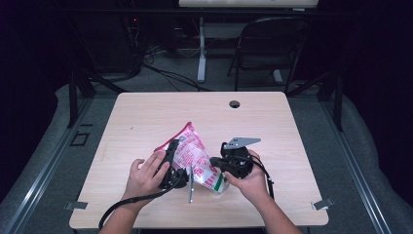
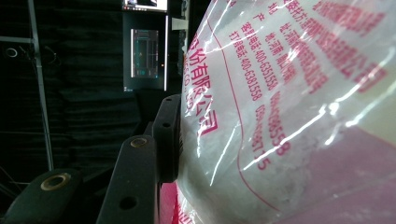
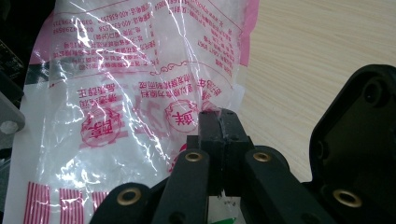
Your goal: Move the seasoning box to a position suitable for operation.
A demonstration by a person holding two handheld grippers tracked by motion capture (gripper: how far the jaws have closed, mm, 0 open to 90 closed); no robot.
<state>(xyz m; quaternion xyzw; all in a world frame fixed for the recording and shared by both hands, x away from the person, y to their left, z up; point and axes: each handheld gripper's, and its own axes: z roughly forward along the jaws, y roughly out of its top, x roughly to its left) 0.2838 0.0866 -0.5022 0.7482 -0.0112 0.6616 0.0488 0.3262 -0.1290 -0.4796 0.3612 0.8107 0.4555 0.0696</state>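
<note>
Four items, largest first. Table [image 1: 146,112]: pale wood, bearing everything. Plastic bag [image 1: 192,151]: clear with pink print, lifted at table centre between both tools, white powdery contents inside. Left gripper [image 1: 171,161]: jaws part-open, pressing the bag's side. Right gripper [image 3: 219,126]: jaws fully closed, pinching the bag's edge. Metal rod [image 1: 191,187]: lying beneath. Progress: bag secured both sides; apparently opening or emptying remains.

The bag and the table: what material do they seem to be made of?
The bag looks like thin, clear plastic film with a glossy finish: it shows sharp creases, bright glare streaks and pink print. The table top looks like light wood or a wood-pattern laminate, matte: fine grain lines, no glare.
</note>
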